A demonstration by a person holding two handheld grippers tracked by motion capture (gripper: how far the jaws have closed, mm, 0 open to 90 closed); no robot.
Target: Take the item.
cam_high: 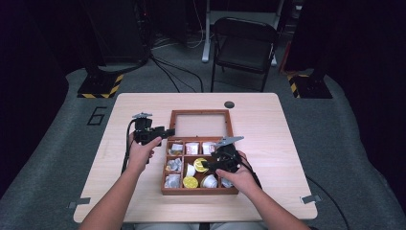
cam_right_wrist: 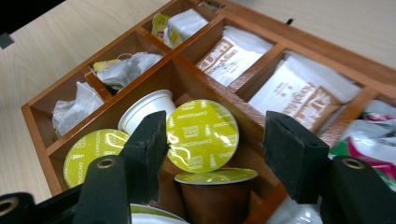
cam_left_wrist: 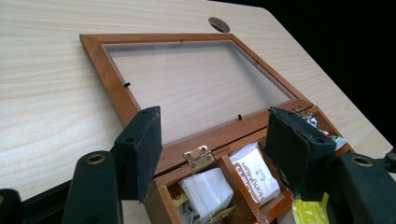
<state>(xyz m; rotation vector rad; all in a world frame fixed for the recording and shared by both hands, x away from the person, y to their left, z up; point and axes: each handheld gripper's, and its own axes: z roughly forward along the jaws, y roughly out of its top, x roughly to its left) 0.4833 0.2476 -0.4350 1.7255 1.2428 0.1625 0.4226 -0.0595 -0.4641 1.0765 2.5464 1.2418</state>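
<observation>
- Capsule (cam_right_wrist: 202, 135), yellow-lidded, sits tilted in my wooden box (cam_high: 199, 191) on the bench (cam_high: 268, 124), between my right gripper's (cam_right_wrist: 215, 140) spread jaws.
- My left gripper (cam_left_wrist: 215, 140), jaws apart and empty, hovers at the box's open lid (cam_left_wrist: 112, 70).

Pale wooden table (cam_high: 268, 143), open wooden compartment box (cam_high: 200, 191) on it

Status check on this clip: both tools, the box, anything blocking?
Left tool open, at the hinge edge. Right tool open over the yellow-lidded capsules, nothing held. Wooden box on the table, lid flat back. Nothing in the way.
</observation>
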